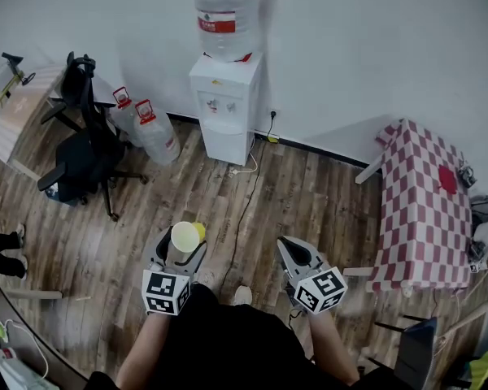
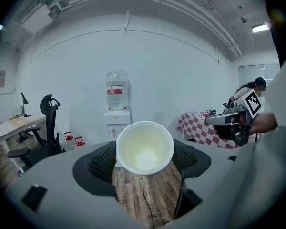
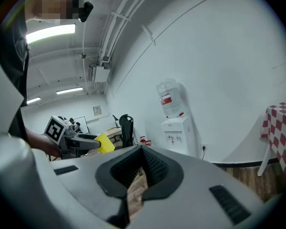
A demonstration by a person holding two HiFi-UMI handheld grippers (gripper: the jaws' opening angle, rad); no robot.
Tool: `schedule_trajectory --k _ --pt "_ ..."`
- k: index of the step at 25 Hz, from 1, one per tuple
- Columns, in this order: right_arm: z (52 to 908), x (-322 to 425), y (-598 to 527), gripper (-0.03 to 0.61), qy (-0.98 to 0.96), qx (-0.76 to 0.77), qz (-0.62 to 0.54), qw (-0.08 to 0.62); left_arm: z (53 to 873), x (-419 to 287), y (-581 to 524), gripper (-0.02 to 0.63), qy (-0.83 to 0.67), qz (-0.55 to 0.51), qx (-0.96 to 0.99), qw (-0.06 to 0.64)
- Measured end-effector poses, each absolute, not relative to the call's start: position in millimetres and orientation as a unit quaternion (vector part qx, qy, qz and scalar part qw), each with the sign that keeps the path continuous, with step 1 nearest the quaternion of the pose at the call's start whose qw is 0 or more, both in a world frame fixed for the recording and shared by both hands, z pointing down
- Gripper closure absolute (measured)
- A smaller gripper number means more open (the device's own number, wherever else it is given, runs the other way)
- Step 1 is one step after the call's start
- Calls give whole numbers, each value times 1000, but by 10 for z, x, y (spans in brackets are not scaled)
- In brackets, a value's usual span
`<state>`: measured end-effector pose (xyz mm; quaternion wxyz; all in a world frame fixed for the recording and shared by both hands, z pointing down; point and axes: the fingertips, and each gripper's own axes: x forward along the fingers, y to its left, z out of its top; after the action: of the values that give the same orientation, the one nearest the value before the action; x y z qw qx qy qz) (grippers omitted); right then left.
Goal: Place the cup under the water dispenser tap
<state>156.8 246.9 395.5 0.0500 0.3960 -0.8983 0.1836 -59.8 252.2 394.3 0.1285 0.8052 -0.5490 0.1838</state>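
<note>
"While I stand well back from the water dispenser [image 1: 225, 108], my left gripper [image 1: 180, 246] is clamped round the cup [image 1: 185, 236], mouth up, over the floor [image 1: 309, 185] just ahead of my feet."

"And the other one?"

"My right gripper [image 3: 140, 168] is closed on nothing. Only a sliver of floorboard shows between its jaws."

"So what makes this step go well?"

"Keeping the cup upright on the walk across the room. I'd hold the squeeze light, because it looks like a thin paper cup, white and smooth inside and yellow outside, and I judge the rim would buckle under a hard pinch. The ribbed black pads should keep it from slipping anyway."

"Anything in the way?"

"There's a thin cable [image 1: 242, 210] trailing across the boards towards the dispenser, so I'd step wide of it. The spare bottles [image 1: 146, 128] stand to the dispenser's left, clear of my line."

"Where does the cup go?"

"Into the recess on the front of that boxy white cabinet, below the big clear bottle [image 1: 225, 10]. The taps are too small to tell apart from here. I'd come in low and level, then slide the cup under one."
</note>
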Motion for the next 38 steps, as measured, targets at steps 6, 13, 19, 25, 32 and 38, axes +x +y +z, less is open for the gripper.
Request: schedule_trajectory --k 6,13,19,25,32,38 --pt "4003 1792 2348 568 -885 412 216 28 3963 -499 2445 244 -546 189 805 132" --pt "3953 1718 2109 568 -887 411 208 41 4056 -512 2228 244 -537 189 809 146" --pt "4021 1655 1860 568 -877 433 199 63 4192 -515 1790 244 -512 190 824 152" --pt "4032 1521 1401 568 -869 445 206 70 4243 -620 1174 244 -491 188 836 156" --pt "3853 1296 758 568 -861 468 189 67 4243 -725 470 244 -455 184 858 152" --pt "3792 993 483 568 -853 483 183 74 4247 -972 61 244 -435 175 870 154"
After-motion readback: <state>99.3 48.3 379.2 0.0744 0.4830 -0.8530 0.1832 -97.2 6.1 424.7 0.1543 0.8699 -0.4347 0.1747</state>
